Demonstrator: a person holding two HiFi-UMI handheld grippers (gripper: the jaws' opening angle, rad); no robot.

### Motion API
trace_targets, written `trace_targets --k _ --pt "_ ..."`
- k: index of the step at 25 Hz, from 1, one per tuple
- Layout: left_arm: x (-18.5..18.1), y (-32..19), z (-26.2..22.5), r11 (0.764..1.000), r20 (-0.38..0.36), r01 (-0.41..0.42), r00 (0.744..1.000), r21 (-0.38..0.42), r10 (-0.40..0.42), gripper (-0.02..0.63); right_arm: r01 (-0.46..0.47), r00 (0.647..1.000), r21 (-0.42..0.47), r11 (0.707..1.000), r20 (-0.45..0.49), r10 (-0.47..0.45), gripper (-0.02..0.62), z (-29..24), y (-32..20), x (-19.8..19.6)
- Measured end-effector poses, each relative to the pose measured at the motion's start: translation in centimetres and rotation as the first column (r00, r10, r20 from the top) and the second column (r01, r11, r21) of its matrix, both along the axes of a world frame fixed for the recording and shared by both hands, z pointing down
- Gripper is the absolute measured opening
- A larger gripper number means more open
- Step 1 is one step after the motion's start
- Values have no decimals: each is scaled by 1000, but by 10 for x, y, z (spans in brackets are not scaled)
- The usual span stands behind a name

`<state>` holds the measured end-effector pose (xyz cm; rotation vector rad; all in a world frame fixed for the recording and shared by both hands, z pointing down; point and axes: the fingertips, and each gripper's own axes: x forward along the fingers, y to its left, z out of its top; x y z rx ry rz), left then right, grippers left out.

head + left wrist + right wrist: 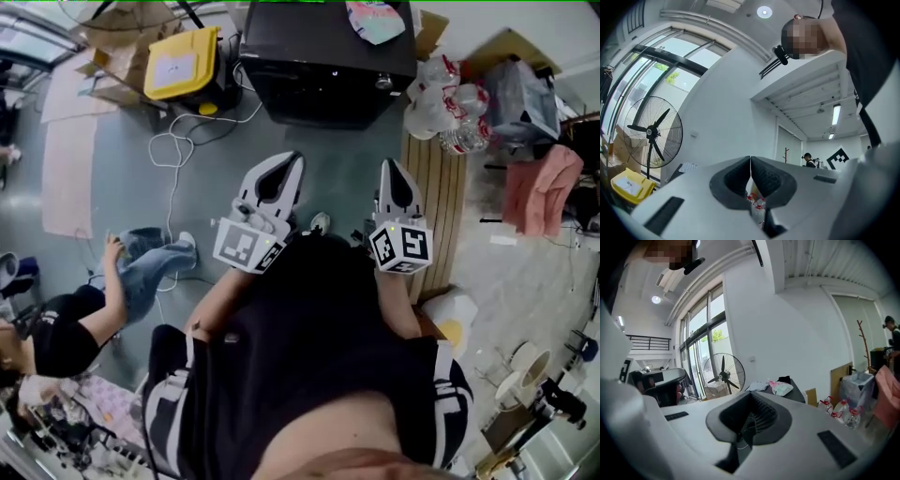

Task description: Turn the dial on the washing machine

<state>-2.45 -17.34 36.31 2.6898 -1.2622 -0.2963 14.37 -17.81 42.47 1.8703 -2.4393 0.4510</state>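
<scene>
The left claw (297, 159) and the right claw (390, 165) are held side by side in front of the person's black-shirted body, both pointing toward the far side of the floor. In the left gripper view the left claw (750, 160) has its jaws closed tip to tip with nothing gripped; only distant clutter shows through the gap below the tips. In the right gripper view the right claw (750, 395) is likewise closed, its ribbed pads together and nothing between them.

The washing machine (328, 56), a black box, stands on the floor at the far centre, well apart from both claws. A small round silvery dial (382, 82) shows near the right end of its front edge. A pale patterned cloth (375, 19) lies on its top. From the right claw the machine (799, 393) appears beyond the jaws, slightly to the right.

Left of the machine sits a yellow box (183, 61), with a white cable (173, 155) looping over the floor near it. To the right, plastic water bottles (450, 112) lie at the far end of a wooden slatted board (436, 202). A seated person (94, 319) is on the floor at the near left. A standing fan (651, 136) stands by the windows.
</scene>
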Motion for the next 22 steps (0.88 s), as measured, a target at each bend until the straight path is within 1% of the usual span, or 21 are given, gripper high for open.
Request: trace_targets --k 4,8,13,22 --pt "-12 0 2 1000 8 -18 1000 8 18 23 12 1000 0 1000 -12 -12 25 1 3 -22" --pt "-25 1 4 1000 -10 -23 1000 13 23 23 11 1000 20 1000 -29 -11 25 -2 3 -38" --pt "-35 2 2 999 -4 -28 1000 31 28 23 1 1000 24 1000 -28 -1 25 -3 2 -46" --pt "-49 1 2 999 -9 -30 999 25 30 23 -11 999 29 1000 -35 12 25 -5 0 -57"
